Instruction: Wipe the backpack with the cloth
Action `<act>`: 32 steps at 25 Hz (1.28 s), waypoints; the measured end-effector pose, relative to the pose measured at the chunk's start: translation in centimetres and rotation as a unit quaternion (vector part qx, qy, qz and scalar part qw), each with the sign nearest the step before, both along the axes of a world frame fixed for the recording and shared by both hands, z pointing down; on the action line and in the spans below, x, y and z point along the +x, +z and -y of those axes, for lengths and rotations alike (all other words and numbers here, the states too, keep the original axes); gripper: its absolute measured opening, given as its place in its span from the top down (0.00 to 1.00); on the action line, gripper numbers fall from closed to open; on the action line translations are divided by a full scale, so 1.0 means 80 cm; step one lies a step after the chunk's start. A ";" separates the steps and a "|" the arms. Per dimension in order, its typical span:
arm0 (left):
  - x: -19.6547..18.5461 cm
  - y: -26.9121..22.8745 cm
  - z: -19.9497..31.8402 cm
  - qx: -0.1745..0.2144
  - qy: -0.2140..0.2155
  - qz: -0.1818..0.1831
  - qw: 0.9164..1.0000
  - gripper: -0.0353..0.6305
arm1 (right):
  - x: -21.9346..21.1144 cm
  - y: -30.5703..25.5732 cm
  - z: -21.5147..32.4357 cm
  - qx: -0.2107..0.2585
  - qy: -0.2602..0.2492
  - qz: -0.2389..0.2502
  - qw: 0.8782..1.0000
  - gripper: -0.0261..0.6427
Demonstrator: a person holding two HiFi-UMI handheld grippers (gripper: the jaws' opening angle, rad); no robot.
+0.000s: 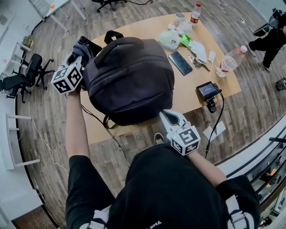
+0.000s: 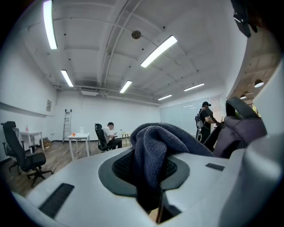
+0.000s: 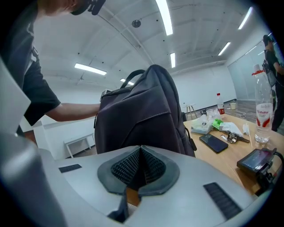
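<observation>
Trouble could start with the backpack [image 1: 129, 80] itself. It stands up tall on the wooden table [image 1: 187, 96], close to the near edge, and nothing is holding it. The right gripper [image 1: 166, 117] is squeezed tight on nothing at all. It sits low by the bag's near right corner, and I can't tell if it touches the bag.

The dark grey cloth [image 2: 155, 146] is pinched in the left gripper [image 1: 77, 57], up at the bag's far left side. A hard rub from there could tip the bag over or shove it to the right. Then it might bump the phone [image 1: 180, 62] or the small screen on a stand [image 1: 208, 90]. A push toward the near side could send the bag off the edge.

The cloth could also slip. Only a fold of it is caught, and a big lump sticks out past the jaws. A rough rub on the bag's fabric might tug it free.

Now the count: one backpack, one cloth and two grippers. On the table I also see one phone, one small screen and two plastic bottles. One bottle [image 1: 230, 60] is at the right edge, and the other bottle [image 1: 195, 13] is at the far edge.
</observation>
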State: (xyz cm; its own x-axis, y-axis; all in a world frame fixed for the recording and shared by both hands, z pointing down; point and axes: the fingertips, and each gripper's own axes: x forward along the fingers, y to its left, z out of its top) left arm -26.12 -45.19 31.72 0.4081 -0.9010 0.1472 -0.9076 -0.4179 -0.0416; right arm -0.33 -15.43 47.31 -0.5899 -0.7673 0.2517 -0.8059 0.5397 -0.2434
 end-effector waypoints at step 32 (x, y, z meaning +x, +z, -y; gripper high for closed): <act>0.081 -0.069 -0.226 0.020 -0.020 -0.089 0.996 0.81 | 0.026 -0.032 0.186 0.096 0.042 -0.124 0.987 0.95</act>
State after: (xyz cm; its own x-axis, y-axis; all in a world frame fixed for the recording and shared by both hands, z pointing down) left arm -19.67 -27.08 26.18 0.3885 -0.9206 0.0391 -0.9177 -0.3828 0.1061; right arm 1.77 -30.27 44.76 -0.4599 -0.8588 0.2259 -0.8721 0.4847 0.0674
